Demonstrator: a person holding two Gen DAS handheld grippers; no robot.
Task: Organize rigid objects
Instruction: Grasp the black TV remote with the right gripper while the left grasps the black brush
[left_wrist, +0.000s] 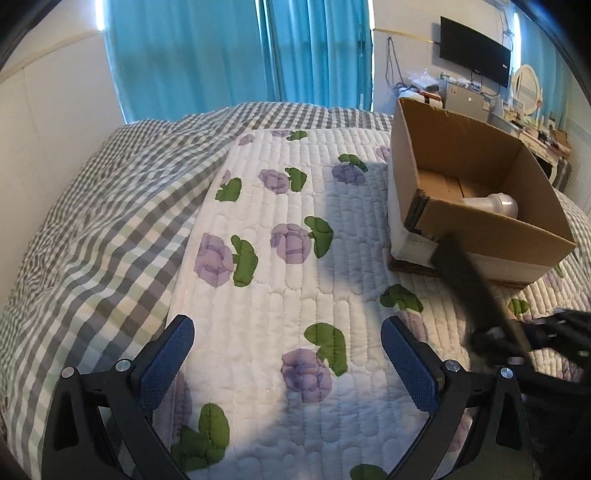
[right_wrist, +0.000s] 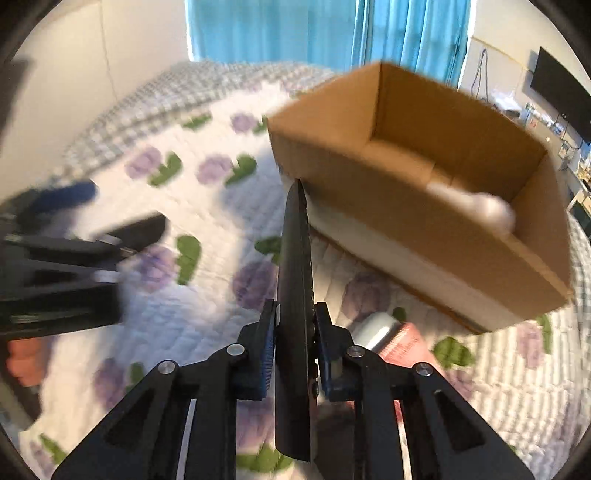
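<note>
Right gripper (right_wrist: 294, 341) clamped on a flat black remote (right_wrist: 294, 295), blue pads pressing both its sides, tip aimed toward the near corner of the box (right_wrist: 436, 229). Seen from the left wrist as a blurred dark bar (left_wrist: 469, 280) crossing the box front. Left gripper (left_wrist: 286, 354) spread wide, nothing between the pads, hovering over the flowered quilt (left_wrist: 273, 280) near the bed's near edge. Box (left_wrist: 495, 236) resting on the quilt toward the bed's right side, open on top, a white bottle (left_wrist: 495, 204) lying inside against the near wall. Red-labelled can (right_wrist: 391, 338) lying on the quilt just beside the right gripper, partly hidden. Checked blanket (left_wrist: 96, 206) along the bed's left side.
</note>
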